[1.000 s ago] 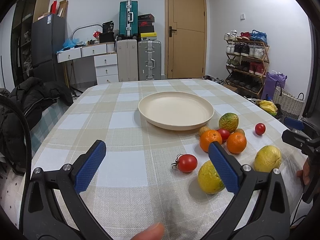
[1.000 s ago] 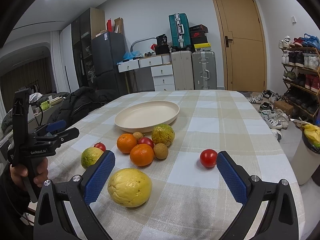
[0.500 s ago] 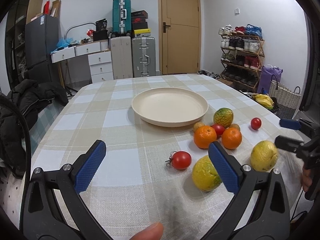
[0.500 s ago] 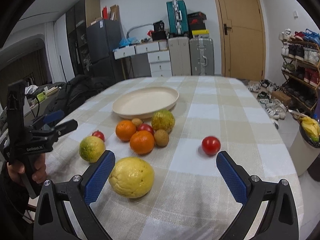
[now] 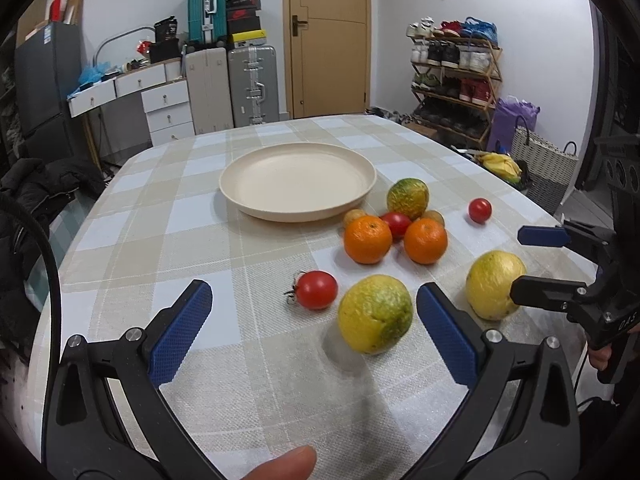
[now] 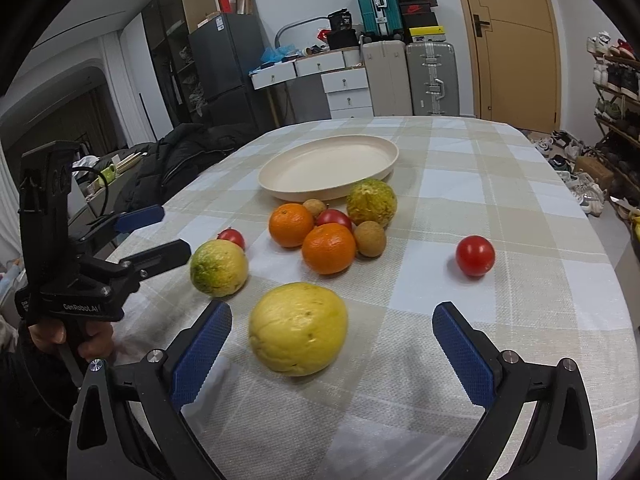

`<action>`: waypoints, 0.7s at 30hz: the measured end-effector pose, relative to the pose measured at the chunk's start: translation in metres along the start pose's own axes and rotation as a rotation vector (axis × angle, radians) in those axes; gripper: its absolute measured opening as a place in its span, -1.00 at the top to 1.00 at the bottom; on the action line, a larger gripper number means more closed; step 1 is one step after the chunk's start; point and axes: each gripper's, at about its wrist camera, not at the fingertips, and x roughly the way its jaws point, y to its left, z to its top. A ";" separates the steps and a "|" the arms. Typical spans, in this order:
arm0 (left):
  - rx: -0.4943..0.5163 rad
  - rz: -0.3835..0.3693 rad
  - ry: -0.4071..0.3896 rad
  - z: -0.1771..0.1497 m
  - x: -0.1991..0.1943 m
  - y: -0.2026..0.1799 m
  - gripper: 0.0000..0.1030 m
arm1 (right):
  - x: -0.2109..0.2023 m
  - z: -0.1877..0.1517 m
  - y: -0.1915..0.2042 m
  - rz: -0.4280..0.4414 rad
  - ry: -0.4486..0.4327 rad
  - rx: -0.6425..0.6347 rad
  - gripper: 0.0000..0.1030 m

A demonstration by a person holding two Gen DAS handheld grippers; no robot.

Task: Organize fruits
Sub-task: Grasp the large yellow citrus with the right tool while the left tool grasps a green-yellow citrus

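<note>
Black tool (image 5: 314, 330), blue ribbed pads (image 5: 180, 332), silver screws

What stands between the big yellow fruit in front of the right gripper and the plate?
A cluster of fruit lies between the yellow fruit and the plate: two oranges, a red tomato and a brown fruit. The open right gripper has nothing before it but the yellow fruit.

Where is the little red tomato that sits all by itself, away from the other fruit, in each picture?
Left wrist view: the lone tomato sits at the right, past the two oranges and above the right tool's blue pad.
Right wrist view: the lone tomato sits right of centre, alone on the cloth, right of the fruit cluster.
Shared landmark: the cream plate, behind the fruit in both views.
</note>
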 end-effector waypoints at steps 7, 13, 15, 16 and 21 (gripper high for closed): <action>0.052 -0.030 0.048 -0.003 0.011 -0.014 -0.82 | 0.014 -0.002 0.009 0.028 0.064 -0.023 -0.64; 0.040 -0.086 0.095 -0.004 0.019 -0.015 -0.45 | 0.019 -0.005 0.014 0.049 0.085 -0.032 -0.33; 0.037 -0.116 0.108 -0.004 0.021 -0.016 -0.31 | 0.020 -0.005 0.015 0.042 0.086 -0.038 -0.27; 0.038 -0.124 0.109 -0.004 0.021 -0.017 -0.29 | 0.020 -0.006 0.015 0.044 0.087 -0.038 -0.25; 0.057 -0.151 0.126 -0.006 0.023 -0.024 -0.12 | 0.021 -0.006 0.013 0.040 0.097 -0.039 -0.23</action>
